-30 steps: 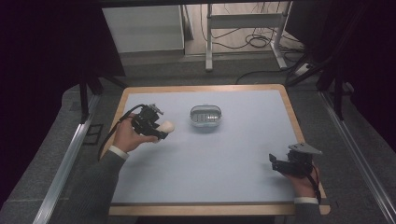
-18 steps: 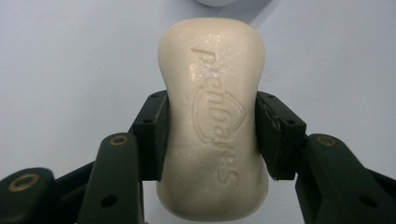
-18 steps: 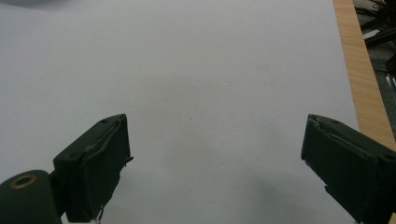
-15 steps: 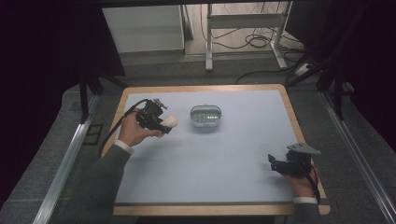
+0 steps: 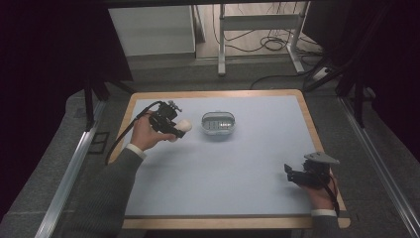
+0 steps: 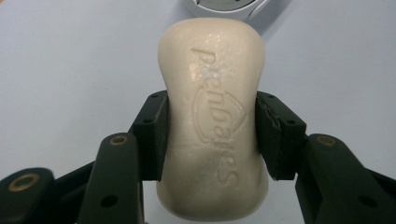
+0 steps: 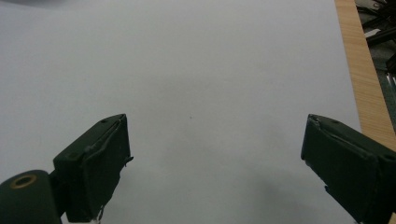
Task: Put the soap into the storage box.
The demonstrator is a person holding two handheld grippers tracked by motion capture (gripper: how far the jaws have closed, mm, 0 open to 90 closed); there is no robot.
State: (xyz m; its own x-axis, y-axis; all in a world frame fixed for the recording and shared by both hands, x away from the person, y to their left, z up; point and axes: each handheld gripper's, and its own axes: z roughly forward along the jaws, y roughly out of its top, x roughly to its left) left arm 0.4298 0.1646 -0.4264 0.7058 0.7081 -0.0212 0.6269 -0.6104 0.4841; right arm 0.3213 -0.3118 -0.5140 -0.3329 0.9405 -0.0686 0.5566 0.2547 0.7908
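Observation:
A cream bar of soap [image 6: 212, 121] with embossed lettering sits clamped between the two black jaws of my left gripper [image 6: 211, 135], the pads pressing on its waist. In the high view this left gripper [image 5: 174, 126] hovers at the table's left, the soap [image 5: 181, 127] pointing toward a grey oval soap dish [image 5: 218, 125] just to its right. The dish's rim [image 6: 233, 7] peeks in at the top of the left gripper view. My right gripper [image 5: 291, 174] rests near the front right corner, its jaws [image 7: 215, 163] wide apart over bare table.
The pale blue table top [image 5: 237, 163] has a wooden border [image 5: 312, 129]. A black cable [image 5: 124, 134] trails from the left gripper over the left edge. Metal rails [image 5: 69, 173] flank the table, and desk legs with cables [image 5: 257, 44] stand beyond the far edge.
My left gripper has carried the soap toward the right and slightly away, closer to the soap dish. The right gripper has stayed where it was.

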